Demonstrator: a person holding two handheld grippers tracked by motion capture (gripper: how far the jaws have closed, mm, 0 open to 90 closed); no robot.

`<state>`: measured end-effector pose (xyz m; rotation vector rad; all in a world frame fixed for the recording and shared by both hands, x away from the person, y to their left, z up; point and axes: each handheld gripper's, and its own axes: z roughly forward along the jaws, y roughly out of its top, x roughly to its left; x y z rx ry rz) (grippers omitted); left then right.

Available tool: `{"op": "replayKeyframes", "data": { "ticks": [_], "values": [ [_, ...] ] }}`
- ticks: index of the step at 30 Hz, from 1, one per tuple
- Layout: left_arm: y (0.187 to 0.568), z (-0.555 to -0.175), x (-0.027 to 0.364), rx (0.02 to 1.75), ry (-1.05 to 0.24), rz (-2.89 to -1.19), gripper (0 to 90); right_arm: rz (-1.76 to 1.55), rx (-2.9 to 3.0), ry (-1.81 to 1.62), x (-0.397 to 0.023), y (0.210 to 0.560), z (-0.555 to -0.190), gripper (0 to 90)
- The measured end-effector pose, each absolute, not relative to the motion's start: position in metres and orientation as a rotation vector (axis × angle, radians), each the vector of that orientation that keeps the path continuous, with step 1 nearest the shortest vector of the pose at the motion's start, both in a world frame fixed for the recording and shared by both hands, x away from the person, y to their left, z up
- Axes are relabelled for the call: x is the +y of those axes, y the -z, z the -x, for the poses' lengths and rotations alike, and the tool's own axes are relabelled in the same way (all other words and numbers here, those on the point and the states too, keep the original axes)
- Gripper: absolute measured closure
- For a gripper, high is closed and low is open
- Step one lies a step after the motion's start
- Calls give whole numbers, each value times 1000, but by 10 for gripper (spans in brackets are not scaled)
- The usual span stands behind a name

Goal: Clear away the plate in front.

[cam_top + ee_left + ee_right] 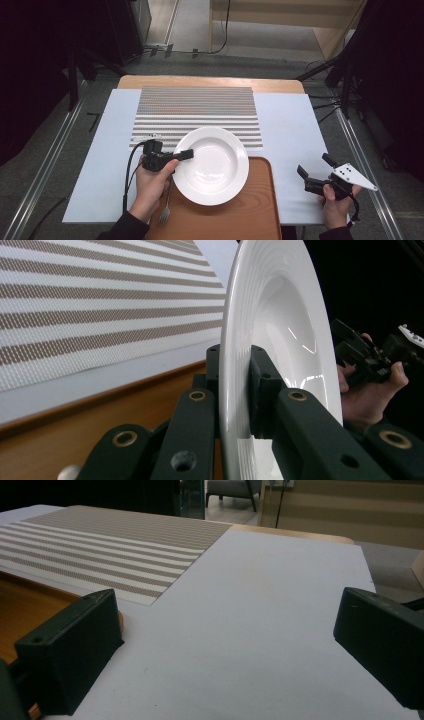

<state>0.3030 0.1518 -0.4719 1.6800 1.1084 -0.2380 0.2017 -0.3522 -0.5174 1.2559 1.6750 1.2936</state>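
Note:
A white deep plate [212,165] hangs over the far end of the wooden tray [250,215] and the striped placemat [197,107]. My left gripper [180,155] is shut on the plate's left rim; in the left gripper view both pads pinch the rim [235,385], and the plate [280,330] stands edge-on. A fork [165,210] lies on the tray under my left hand. At the right, my right gripper [314,167] is held low over the white sheet with its jaws wide apart and nothing between them; its fingers [70,655] frame bare sheet.
A white sheet [295,130] covers the table, with the wooden table edge [210,81] showing at the back. Metal rails and dark stands flank the table on both sides. Cables trail on the floor at the right.

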Motion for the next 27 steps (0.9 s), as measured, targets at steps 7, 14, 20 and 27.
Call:
{"op": "replayKeyframes", "data": {
  "ticks": [7, 14, 20, 27],
  "values": [
    [481, -294, 154, 1116, 263, -1683, 816, -1253, 1677, -1291, -352, 517, -202, 0],
    [487, -286, 155, 1118, 293, -1687, 816, -1255, 1676, -1290, -352, 517, -202, 0],
    [492, -277, 155, 1113, 317, -1691, 814, -1255, 1677, -1290, -352, 517, -202, 0],
    [498, -269, 157, 1123, 339, -1703, 813, -1257, 1678, -1285, -351, 517, -202, 0]
  ]
}}
